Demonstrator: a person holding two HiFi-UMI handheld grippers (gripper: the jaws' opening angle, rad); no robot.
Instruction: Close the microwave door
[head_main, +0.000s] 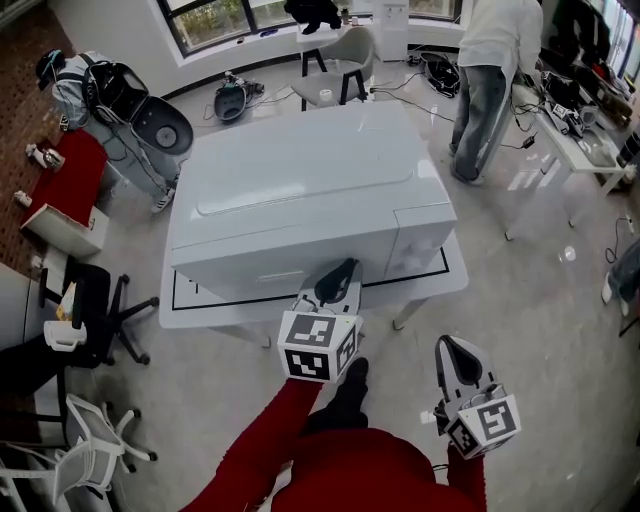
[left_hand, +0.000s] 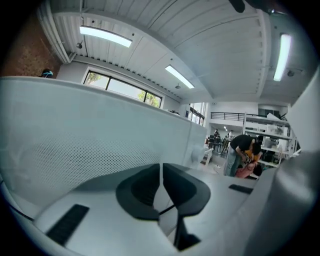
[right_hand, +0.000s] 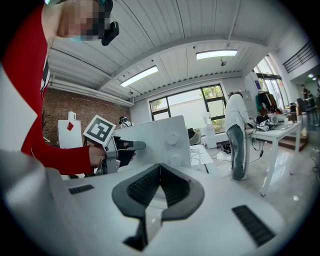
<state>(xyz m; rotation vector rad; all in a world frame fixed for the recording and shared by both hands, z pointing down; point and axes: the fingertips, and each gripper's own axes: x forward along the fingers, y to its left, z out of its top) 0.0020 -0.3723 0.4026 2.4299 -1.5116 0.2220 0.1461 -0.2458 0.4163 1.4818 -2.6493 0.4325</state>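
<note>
Microwave door (head_main: 285, 268) looks shut; left gripper (head_main: 343, 268), clenched empty, is just beside it. Right gripper (head_main: 455, 350), clenched empty, hangs near that door. A hard shove could skid the microwave (head_main: 300, 180).

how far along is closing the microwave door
Done: the door looks flush with the microwave front, apparently closed. In hand: the left gripper, jaws together and empty, sits right at the door. The right gripper hangs back, shut on nothing. To do: probably just pulling the left gripper away, unless the latch needs a last push.
</note>
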